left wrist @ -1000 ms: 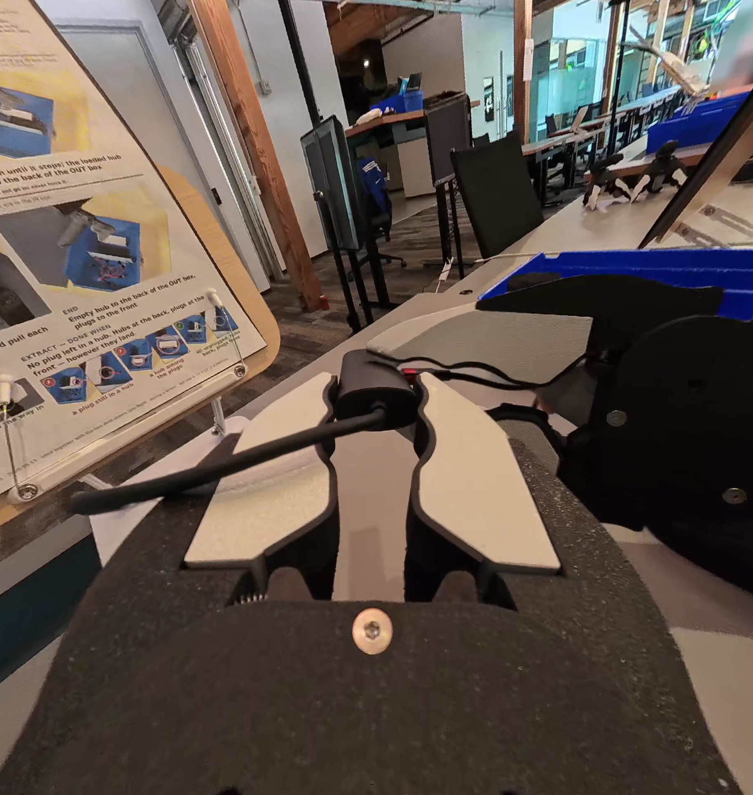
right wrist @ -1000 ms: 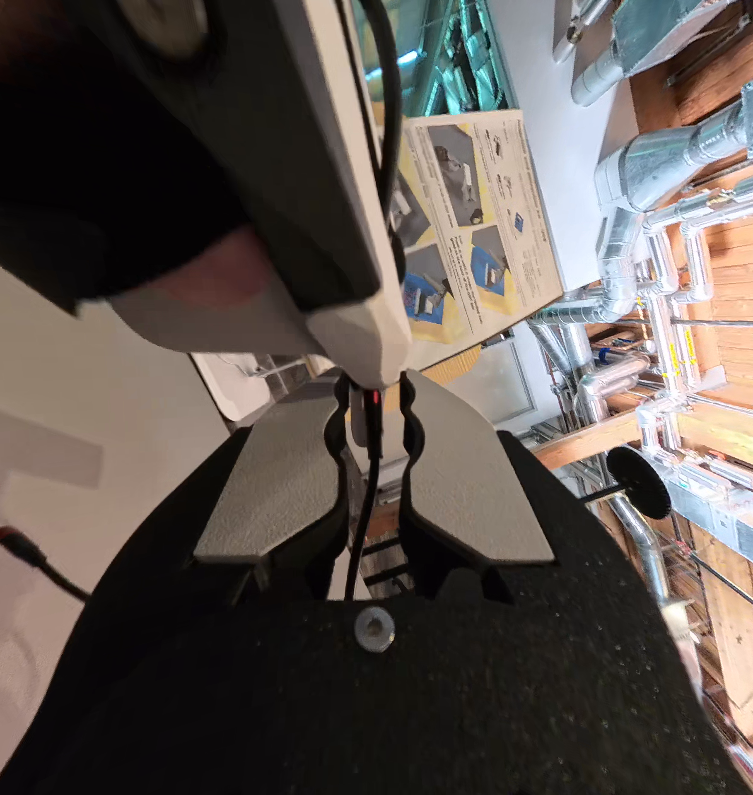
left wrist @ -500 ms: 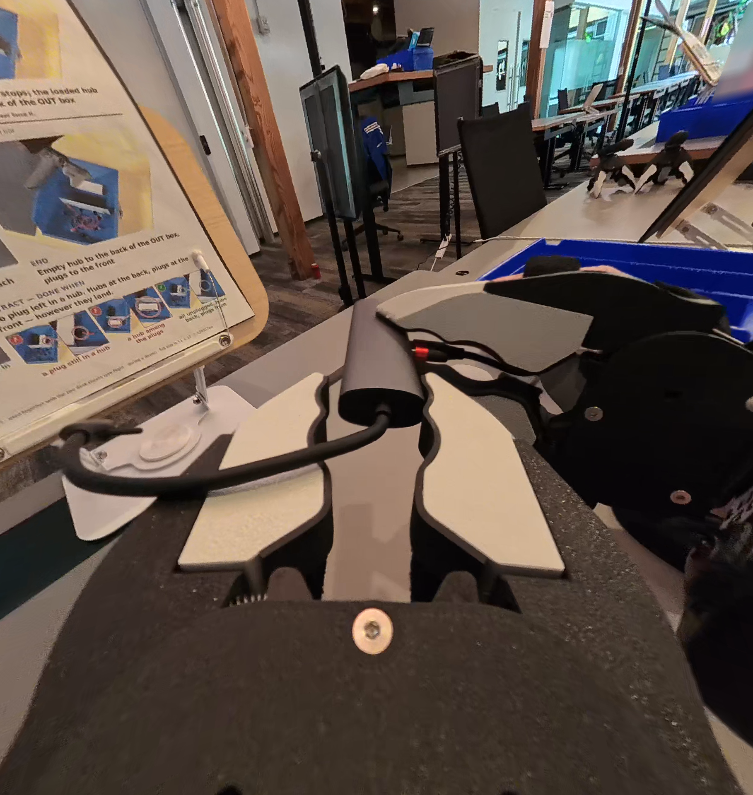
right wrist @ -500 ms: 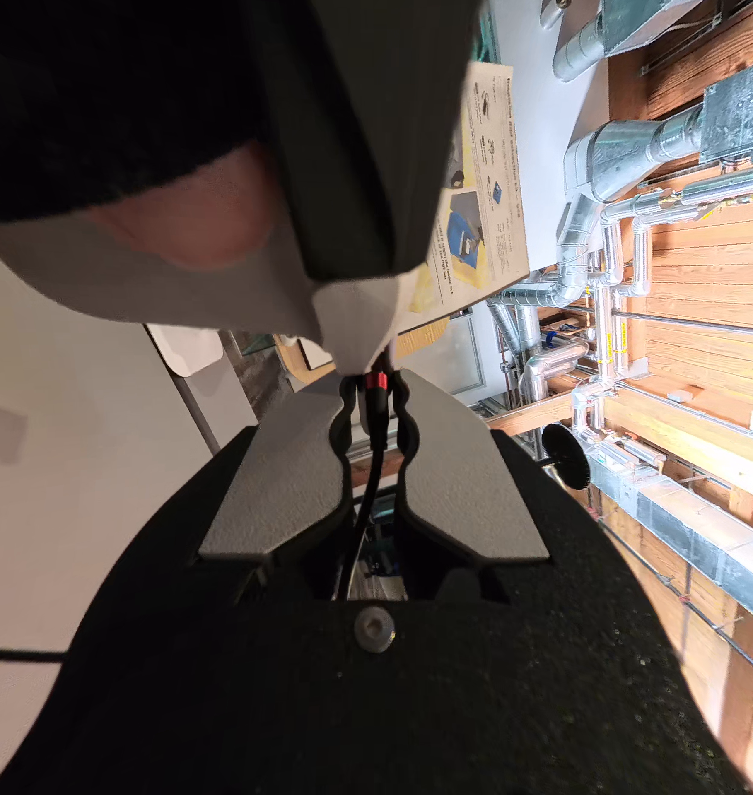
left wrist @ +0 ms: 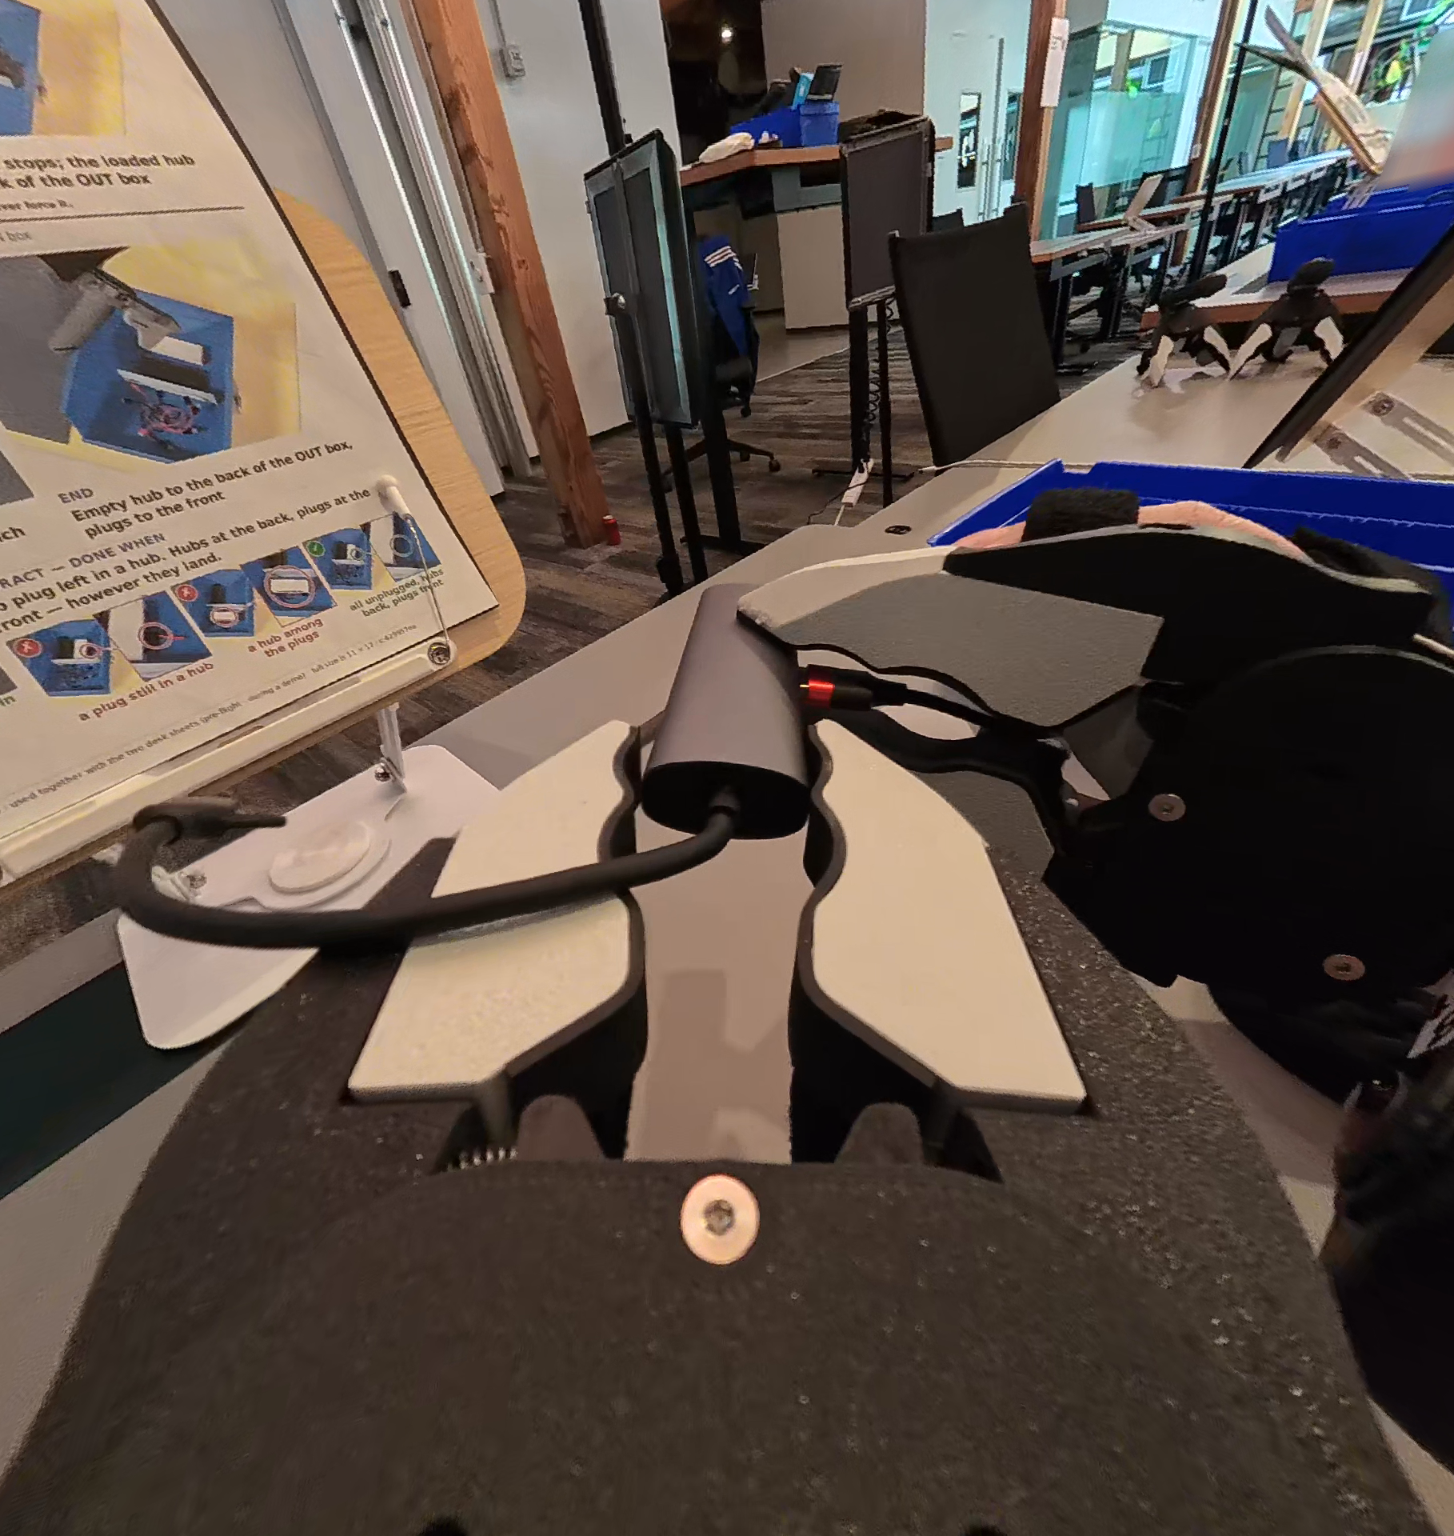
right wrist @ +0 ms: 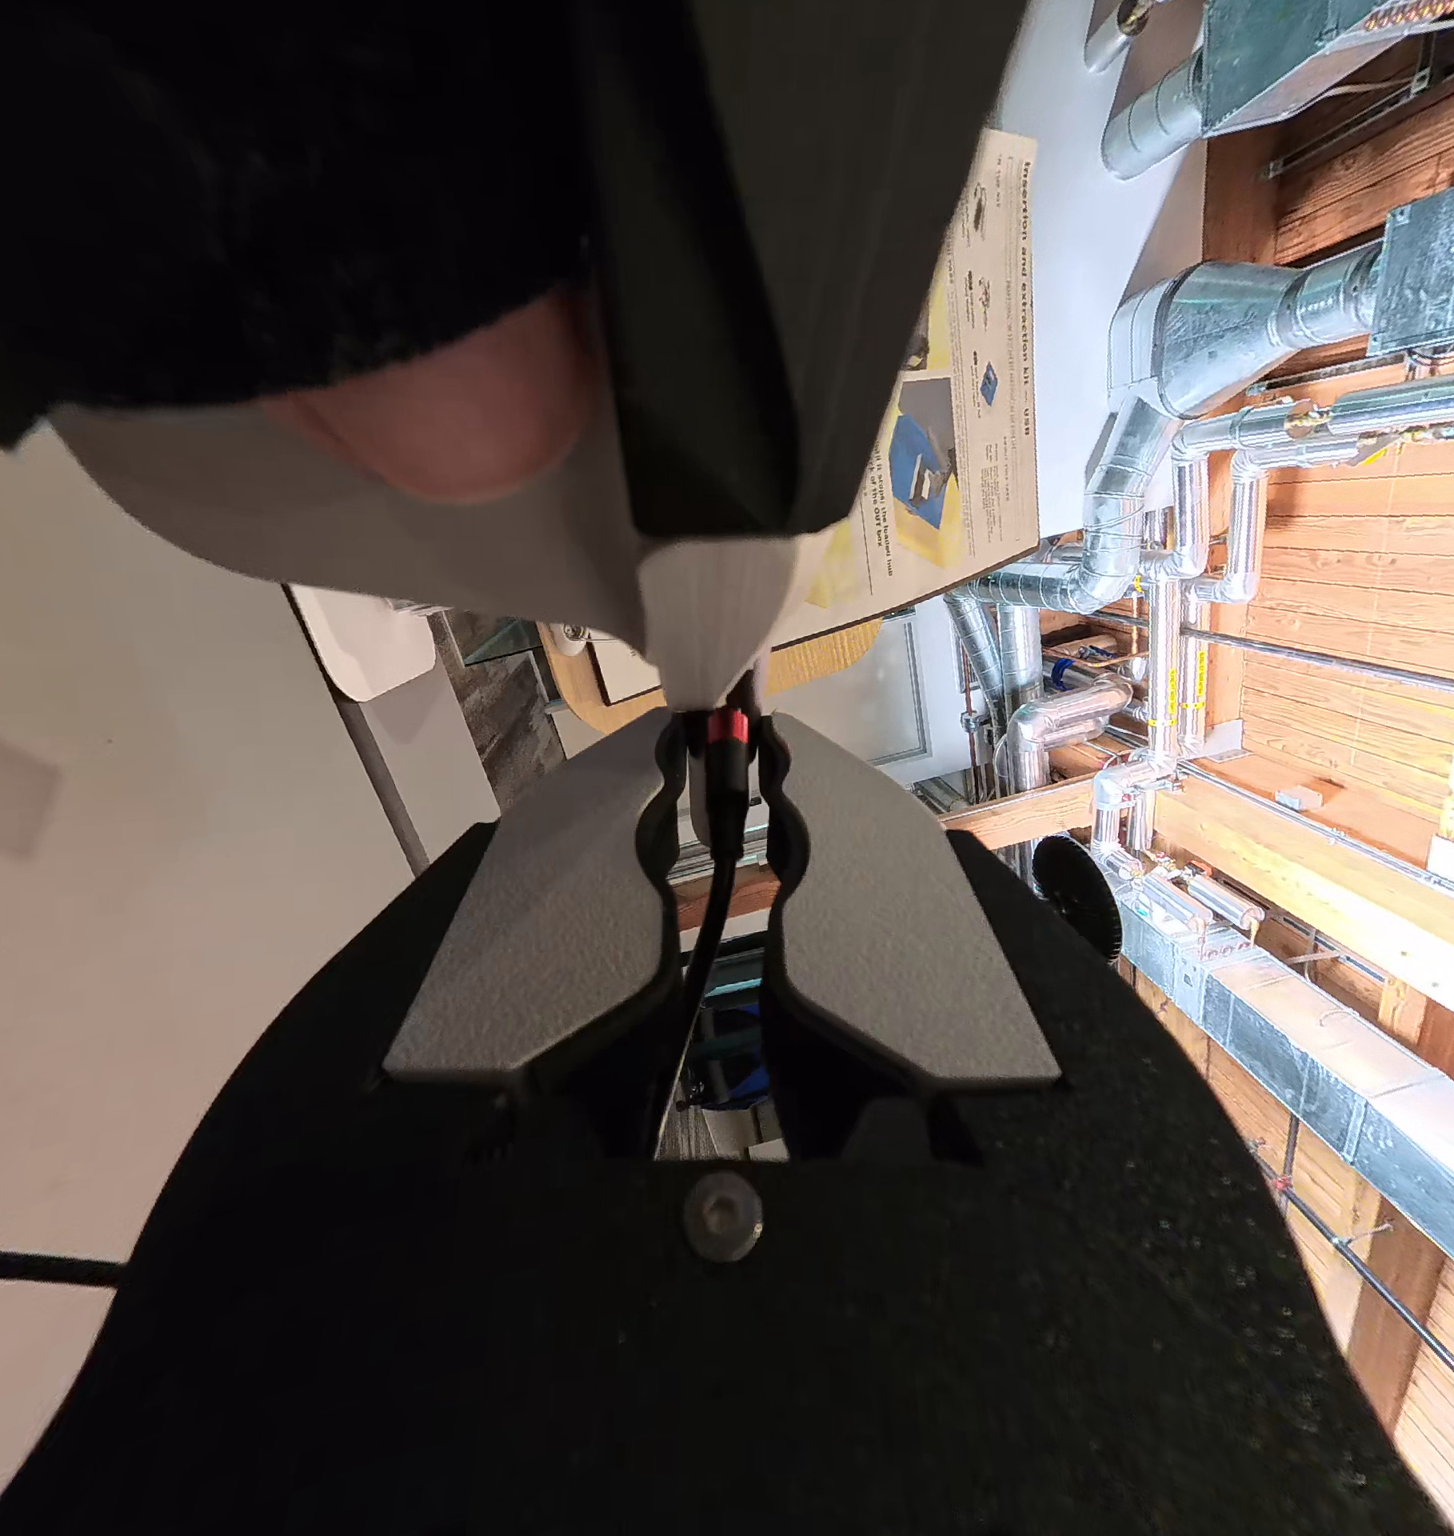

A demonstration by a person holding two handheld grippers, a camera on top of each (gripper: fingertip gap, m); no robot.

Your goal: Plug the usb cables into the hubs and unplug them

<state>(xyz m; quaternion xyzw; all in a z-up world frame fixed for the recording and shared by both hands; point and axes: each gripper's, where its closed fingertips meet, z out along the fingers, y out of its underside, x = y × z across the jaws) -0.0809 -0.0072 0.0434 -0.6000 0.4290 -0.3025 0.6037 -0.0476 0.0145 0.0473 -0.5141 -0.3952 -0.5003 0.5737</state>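
While my left gripper [left wrist: 724,777] clamps the near end of the dark grey hub [left wrist: 728,723], its two fingers are closed only as far as the hub body allows, and the far end of the hub is covered by the right gripper [left wrist: 940,657] entering from 3 o'clock. The hub's own black lead [left wrist: 424,906] leaves its near end and curves away toward 9 o'clock; where it ends is hard to make out.

In the right wrist view my right gripper [right wrist: 722,752] is nearly closed on the red-collared plug [right wrist: 725,731] of a thin black usb cable [right wrist: 707,898]. The cable runs back between the fingers toward 6 o'clock and is lost in the gripper body. Whether the plug tip is seated in the hub port cannot be determined: the left gripper's finger fills the upper half of that view and hides the port. In the left wrist view the plug [left wrist: 819,690] sits against the hub's right side at 1 o'clock.

An instruction sheet [left wrist: 150,465] with printed text and photos stands on a wooden board at 10 o'clock; its upper and left parts are cut off. A blue bin [left wrist: 1255,507] lies at 2 o'clock, partly hidden behind the right gripper.

The right gripper is rolled onto its side, so the room appears rotated in its view.
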